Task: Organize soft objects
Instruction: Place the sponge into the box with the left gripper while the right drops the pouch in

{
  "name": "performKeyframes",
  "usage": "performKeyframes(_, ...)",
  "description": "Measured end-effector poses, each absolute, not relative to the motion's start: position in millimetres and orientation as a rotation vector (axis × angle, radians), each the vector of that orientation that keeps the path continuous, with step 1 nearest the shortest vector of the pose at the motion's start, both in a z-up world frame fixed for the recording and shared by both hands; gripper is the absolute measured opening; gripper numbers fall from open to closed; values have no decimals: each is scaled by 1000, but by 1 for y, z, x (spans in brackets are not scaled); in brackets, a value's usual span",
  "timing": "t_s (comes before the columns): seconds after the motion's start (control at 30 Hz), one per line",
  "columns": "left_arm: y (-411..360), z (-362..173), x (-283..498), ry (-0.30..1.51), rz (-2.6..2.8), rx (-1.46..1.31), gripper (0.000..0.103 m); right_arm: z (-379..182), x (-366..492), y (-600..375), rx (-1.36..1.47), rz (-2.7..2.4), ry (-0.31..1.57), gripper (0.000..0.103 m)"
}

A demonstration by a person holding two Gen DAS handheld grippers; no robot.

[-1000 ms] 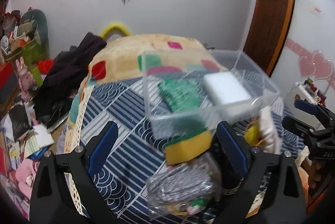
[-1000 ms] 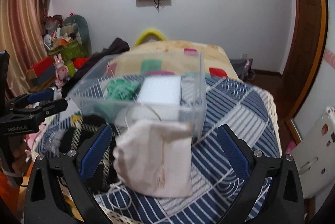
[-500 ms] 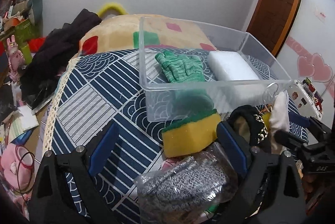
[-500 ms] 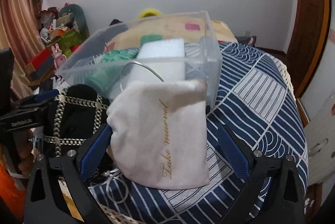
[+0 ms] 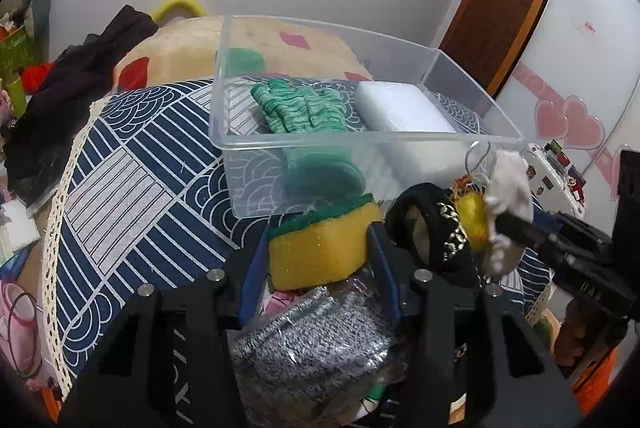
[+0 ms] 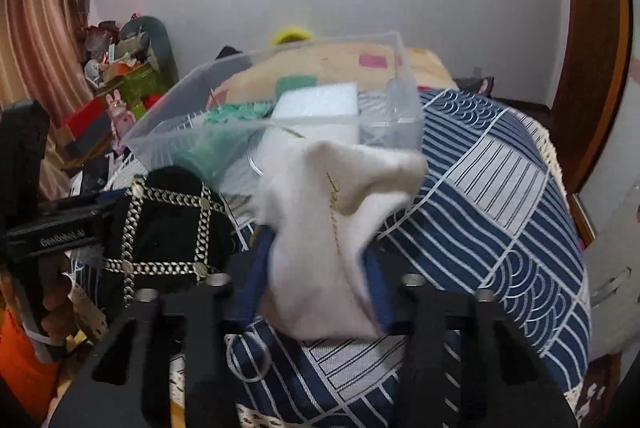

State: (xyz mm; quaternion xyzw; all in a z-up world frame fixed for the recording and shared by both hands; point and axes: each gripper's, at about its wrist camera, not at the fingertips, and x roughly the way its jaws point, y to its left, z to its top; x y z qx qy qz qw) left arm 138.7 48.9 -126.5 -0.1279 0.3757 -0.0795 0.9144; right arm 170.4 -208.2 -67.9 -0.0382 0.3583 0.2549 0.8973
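Note:
A clear plastic bin (image 5: 460, 138) stands on the blue patterned bedcover (image 5: 120, 188) and holds a green glove (image 5: 300, 108) and a white foam block (image 5: 400, 104). My left gripper (image 5: 320, 248) is shut on a yellow sponge with a green top (image 5: 320, 248) just in front of the bin. My right gripper (image 6: 320, 268) is shut on a white cloth pouch (image 6: 332, 212), lifted and crumpled near the bin's (image 6: 400, 96) corner. The pouch also shows in the left wrist view (image 5: 510, 184).
A black chain-trimmed bag (image 5: 432, 228) (image 6: 172, 228) lies between the grippers. A grey knit item in plastic wrap (image 5: 316, 340) lies under the left gripper. Dark clothes (image 5: 72, 84) are heaped left. A metal ring (image 6: 248, 356) lies on the cover.
Both grippers moved forward and down and closed: the left on the yellow sponge, the right on the white pouch, which is now bunched and raised.

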Motion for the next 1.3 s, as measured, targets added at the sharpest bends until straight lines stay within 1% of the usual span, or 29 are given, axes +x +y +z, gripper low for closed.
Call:
performKeyframes(0.03, 48, -126, 139, 772, -156, -258, 46, -66, 168, -211, -77, 529, 735, 24)
performKeyframes(0.2, 46, -118, 127, 741, -108, -231, 44, -59, 164, -211, -76, 529, 706, 19)
performKeyframes(0.67, 58, -66, 92, 572, -12, -195, 44, -12, 149, -215, -79, 509, 554, 19)
performKeyframes(1.0, 64, -37, 104, 473, 22, -173, 44, 21, 166, -203, -99, 514, 445, 19)
performKeyframes(1.3, 67, -32, 137, 460, 52, -155, 44, 31, 189, -176, -127, 501, 397, 19)
